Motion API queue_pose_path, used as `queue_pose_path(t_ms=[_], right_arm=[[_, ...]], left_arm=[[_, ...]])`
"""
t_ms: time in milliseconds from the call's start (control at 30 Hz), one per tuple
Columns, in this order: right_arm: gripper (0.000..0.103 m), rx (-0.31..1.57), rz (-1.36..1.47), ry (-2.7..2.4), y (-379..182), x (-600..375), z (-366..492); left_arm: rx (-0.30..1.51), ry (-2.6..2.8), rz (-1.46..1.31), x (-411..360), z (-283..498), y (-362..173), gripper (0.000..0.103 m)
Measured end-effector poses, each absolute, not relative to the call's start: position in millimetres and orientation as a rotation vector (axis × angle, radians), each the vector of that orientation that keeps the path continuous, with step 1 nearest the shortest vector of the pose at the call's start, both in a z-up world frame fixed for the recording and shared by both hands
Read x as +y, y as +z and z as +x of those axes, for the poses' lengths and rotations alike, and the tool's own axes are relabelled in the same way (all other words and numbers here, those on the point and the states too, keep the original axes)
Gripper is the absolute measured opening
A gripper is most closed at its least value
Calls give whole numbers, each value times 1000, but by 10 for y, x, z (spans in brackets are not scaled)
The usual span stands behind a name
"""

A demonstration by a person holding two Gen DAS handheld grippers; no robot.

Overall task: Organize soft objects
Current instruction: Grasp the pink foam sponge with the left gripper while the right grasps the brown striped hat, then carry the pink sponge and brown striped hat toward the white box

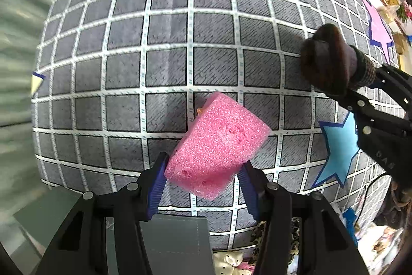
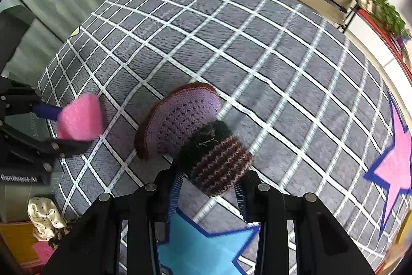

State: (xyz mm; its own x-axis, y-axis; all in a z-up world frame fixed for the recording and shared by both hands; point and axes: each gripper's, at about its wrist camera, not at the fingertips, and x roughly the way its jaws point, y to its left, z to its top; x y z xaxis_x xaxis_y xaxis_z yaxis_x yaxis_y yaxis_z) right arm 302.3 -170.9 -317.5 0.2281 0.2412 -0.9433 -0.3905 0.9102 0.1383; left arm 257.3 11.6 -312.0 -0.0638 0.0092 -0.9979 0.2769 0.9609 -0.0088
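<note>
On our left, the left gripper (image 1: 203,178) has its jaws clamped on the pink foam block (image 1: 216,143), lifted above the grey checked surface (image 1: 167,63); to its right, our right gripper (image 2: 207,184) pinches the knitted slipper (image 2: 190,135) by its striped cuff.

The foam block (image 1: 216,143) is showing bright speckled pink. The mat (image 1: 167,43) is showing grey squares crossed by a white grid. The knitted hat (image 2: 185,125) is showing lilac inside with a dark maroon rim, and its cuff (image 2: 219,166) is running in maroon-and-pink stripes under dark fuzzy yarn. 2 stars (image 2: 206,246) are showing, 1 light blue and 1 pink (image 2: 396,164), both edged in dark blue. The finger pads (image 1: 157,184) are showing blue against black.
</note>
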Motion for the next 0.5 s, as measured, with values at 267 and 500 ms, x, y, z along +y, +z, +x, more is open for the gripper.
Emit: queue_pose_path(t_ms=[267,500], right_arm=[[38,1256,-17,397,-2988,-1964,2675],[38,1217,32,365,-2689,-2161,2397]], left_arm=[[1534,-233,266,-534,2237,-2662,56],[1466,-254,296,-1022,2031,-2093,56]])
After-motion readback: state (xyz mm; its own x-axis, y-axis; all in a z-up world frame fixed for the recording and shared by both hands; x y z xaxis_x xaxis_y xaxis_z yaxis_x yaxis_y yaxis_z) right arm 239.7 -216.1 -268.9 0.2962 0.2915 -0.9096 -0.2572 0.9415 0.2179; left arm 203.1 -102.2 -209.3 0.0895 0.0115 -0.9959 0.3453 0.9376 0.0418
